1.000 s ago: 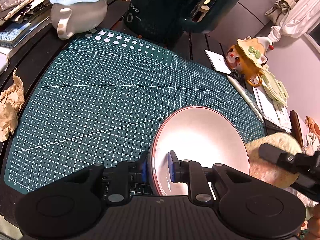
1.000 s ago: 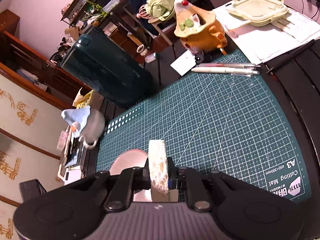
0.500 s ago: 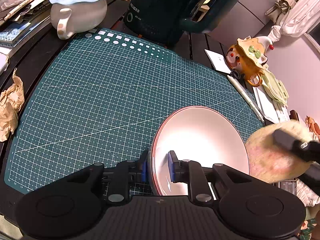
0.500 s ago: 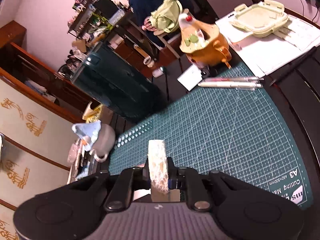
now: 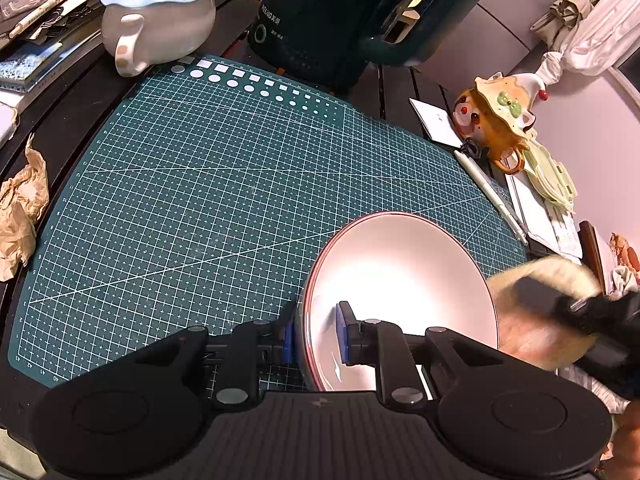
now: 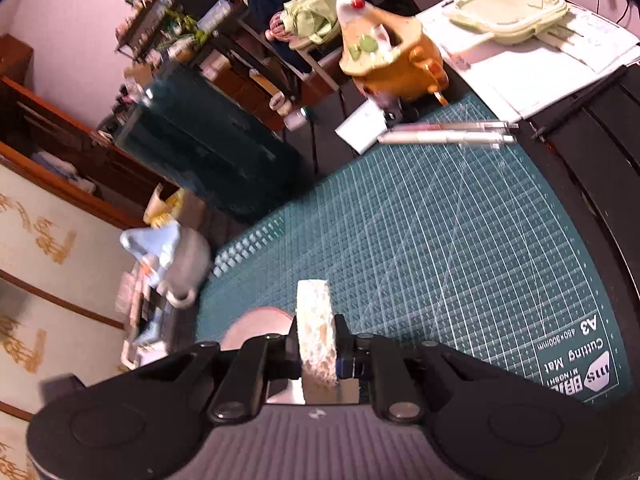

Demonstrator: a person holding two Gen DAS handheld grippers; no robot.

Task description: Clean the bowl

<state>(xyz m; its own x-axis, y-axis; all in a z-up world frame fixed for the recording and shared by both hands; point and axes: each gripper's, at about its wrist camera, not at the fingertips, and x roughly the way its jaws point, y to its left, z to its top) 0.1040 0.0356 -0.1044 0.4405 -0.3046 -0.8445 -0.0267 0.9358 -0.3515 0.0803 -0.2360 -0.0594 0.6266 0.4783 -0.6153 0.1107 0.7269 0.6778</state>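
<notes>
Left tool [image 5: 316,336] astride bowl [image 5: 404,280] rim.

Surface: dark slatted table [image 5: 400,92]
Centre: green cutting mat [image 5: 208,200]
Upper left: grey mug [image 5: 156,28]
Top: dark kettle [image 5: 332,20]
Left edge: crumpled paper [image 5: 20,208]
Right: orange teapot [image 5: 500,124], pen [image 5: 492,192]

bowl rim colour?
Thin red line on the white bowl; clearest in the left wrist view.

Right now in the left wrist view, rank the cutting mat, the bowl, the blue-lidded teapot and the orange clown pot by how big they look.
1. Cutting mat, by far the largest.
2. Bowl, though its nearness to the camera enlarges it.
3. Blue-lidded teapot.
4. Orange clown pot, smallest, but it also sits far off, so its true size compared with the teapot is unsure.
</notes>
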